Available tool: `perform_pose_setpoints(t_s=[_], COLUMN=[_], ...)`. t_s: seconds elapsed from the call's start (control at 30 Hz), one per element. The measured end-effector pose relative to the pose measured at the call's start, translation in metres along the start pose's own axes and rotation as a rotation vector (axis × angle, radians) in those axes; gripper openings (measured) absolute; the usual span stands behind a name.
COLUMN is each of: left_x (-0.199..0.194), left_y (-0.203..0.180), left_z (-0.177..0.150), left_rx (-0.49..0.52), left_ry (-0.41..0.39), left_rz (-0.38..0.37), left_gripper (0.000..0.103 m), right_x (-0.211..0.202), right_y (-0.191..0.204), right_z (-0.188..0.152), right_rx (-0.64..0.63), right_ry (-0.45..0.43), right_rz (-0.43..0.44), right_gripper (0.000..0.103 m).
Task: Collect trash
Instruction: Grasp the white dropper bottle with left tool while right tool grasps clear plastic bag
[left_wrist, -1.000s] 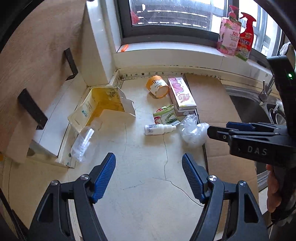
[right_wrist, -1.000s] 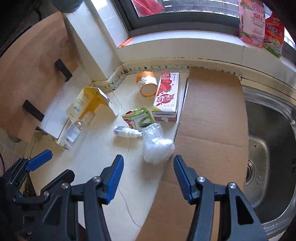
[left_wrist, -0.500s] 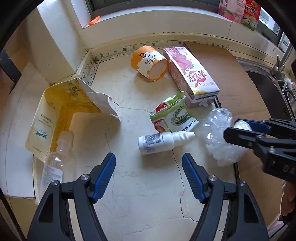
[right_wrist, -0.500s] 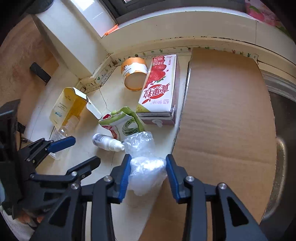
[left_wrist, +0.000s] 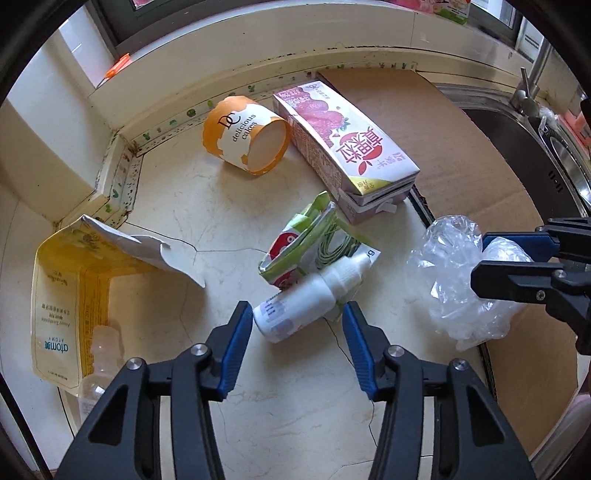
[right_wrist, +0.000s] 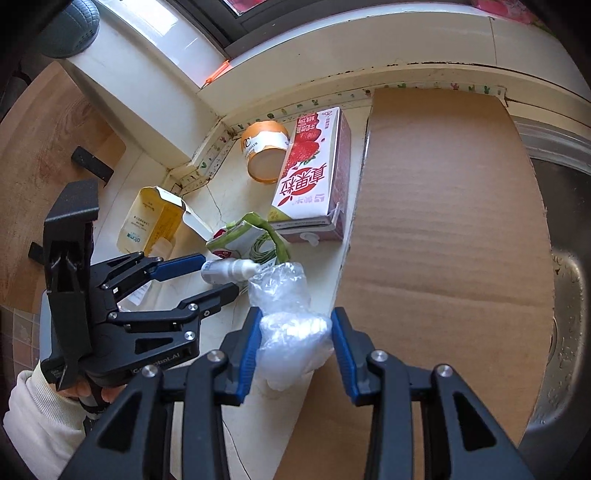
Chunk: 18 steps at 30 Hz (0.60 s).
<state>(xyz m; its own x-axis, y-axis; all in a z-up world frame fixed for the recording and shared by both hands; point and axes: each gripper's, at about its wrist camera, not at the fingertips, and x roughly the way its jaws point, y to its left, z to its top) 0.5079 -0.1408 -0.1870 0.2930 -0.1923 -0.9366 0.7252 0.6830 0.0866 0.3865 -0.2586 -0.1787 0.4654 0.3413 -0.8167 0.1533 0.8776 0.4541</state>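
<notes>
Trash lies on a cream counter. My left gripper (left_wrist: 297, 321) is partly closed around the base of a small white dropper bottle (left_wrist: 314, 293), with a gap on the right; it also shows in the right wrist view (right_wrist: 218, 275). My right gripper (right_wrist: 295, 332) is shut on a crumpled clear plastic bag (right_wrist: 291, 325), also seen in the left wrist view (left_wrist: 454, 273). Nearby lie a green-and-red crushed carton (left_wrist: 310, 243), a pink strawberry milk carton (left_wrist: 343, 147), an orange cake cup (left_wrist: 247, 138) and a yellow open box (left_wrist: 85, 284).
A clear plastic bottle (left_wrist: 99, 350) lies by the yellow box. A brown cardboard sheet (right_wrist: 443, 221) covers the counter to the right, beside a steel sink (right_wrist: 565, 295). A wall and window sill (left_wrist: 258, 48) bound the back.
Both grippers moved forward and down onto the trash. My left jaws narrowed around the dropper bottle. My right jaws closed on the plastic bag.
</notes>
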Motion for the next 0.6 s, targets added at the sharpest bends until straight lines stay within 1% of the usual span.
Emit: perform_pose_setpoints(t_s=[0.07,0.1,0.2,0.3,0.37,0.47,0.6], left_x=[0.002,0.003,-0.002,-0.012,-0.02,-0.022,-0.014], left_y=[-0.002,-0.003,-0.003,0.003,0.007,0.011,0.011], left_z=[-0.001,-0.002,-0.005,-0.006,-0.007,-0.004,0.002], left_rx=[0.012,0.018,0.015,-0.027,-0.057,-0.073,-0.079], left_ry=[0.014,0.021,0.014,-0.009,-0.033,-0.045,-0.035], left_rz=[-0.018,-0.031,-0.061,-0.098,-0.109,-0.113,-0.114], left_gripper=[0.037,0.037,0.037,0.037,0.037,0.037,0.037], right_x=[0.001,0.001,0.0,-0.002,-0.004,-0.006,-0.008], right_y=[0.0,0.0,0.0,-0.001,-0.001,-0.001,-0.001], right_z=[0.0,-0.001,-0.001,-0.001,-0.001,-0.001,-0.002], right_rx=[0.002,0.005,0.013,0.02,0.022,0.022,0.026], right_ry=[0.002,0.004,0.001,-0.001,-0.004,-0.009,-0.013], right_rz=[0.004,0.009,0.018,0.027,0.03,0.038,0.051], right_gripper=[0.038,0.038,0.038,0.038,0.038,0.038,0.038])
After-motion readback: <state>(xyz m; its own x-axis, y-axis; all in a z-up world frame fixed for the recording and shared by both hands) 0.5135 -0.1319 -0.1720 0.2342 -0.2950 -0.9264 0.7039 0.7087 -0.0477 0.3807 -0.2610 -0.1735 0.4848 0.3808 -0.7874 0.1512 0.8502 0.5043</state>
